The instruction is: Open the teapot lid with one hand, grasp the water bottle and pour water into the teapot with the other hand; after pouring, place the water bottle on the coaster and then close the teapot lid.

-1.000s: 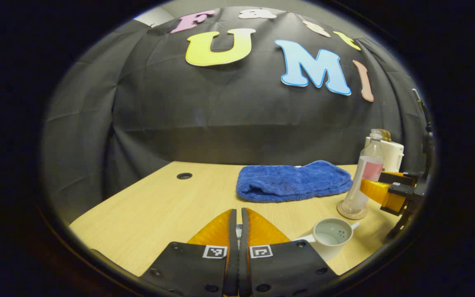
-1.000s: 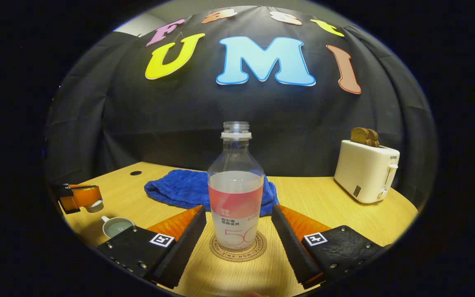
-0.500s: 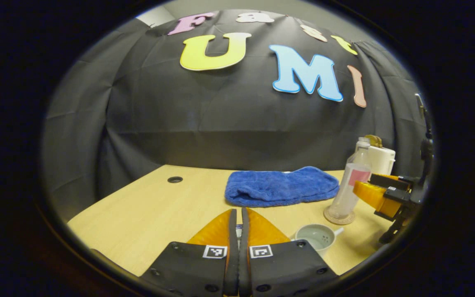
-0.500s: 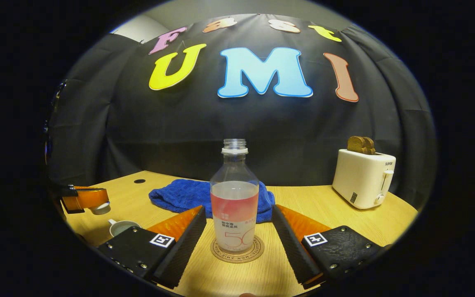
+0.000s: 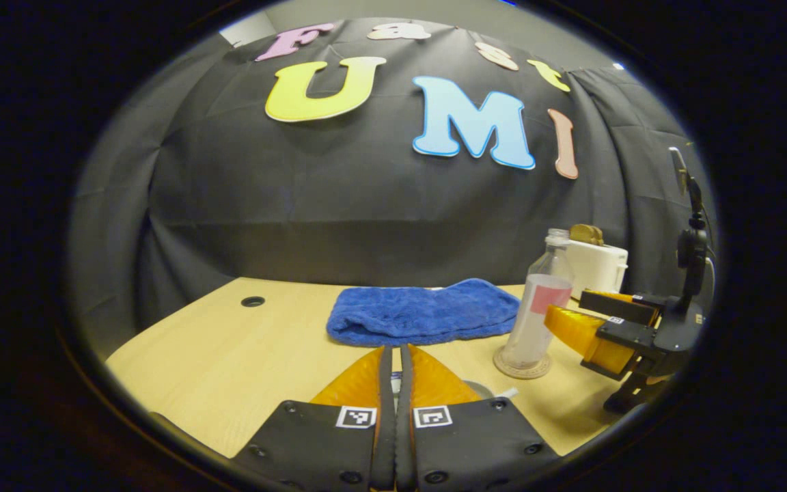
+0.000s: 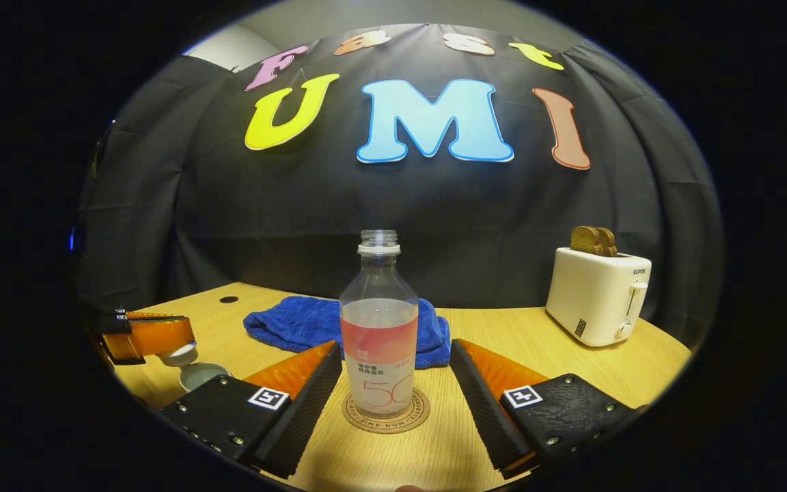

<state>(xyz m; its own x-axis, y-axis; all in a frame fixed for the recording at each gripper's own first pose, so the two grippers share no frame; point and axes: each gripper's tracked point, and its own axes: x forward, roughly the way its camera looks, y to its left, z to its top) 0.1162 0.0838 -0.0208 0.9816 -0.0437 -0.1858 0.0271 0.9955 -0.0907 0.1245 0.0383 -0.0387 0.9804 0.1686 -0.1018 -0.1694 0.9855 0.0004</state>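
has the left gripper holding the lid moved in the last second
Yes. In the right gripper view the left gripper, shut on the teapot lid, has shifted right, toward the teapot, judged against the table's hole.

blue towel | toaster holding toast | table

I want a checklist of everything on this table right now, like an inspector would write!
Surface: wooden table, round hole near the back.
Job's things: water bottle upright on the coaster, uncapped, partly full; teapot open; lid held above it.
Clutter: blue towel; white toaster with toast.
Grippers: left gripper shut on lid; right gripper open, fingers either side of the bottle, apart from it.
Cables: nothing seen.
Surroundings: black cloth wall.
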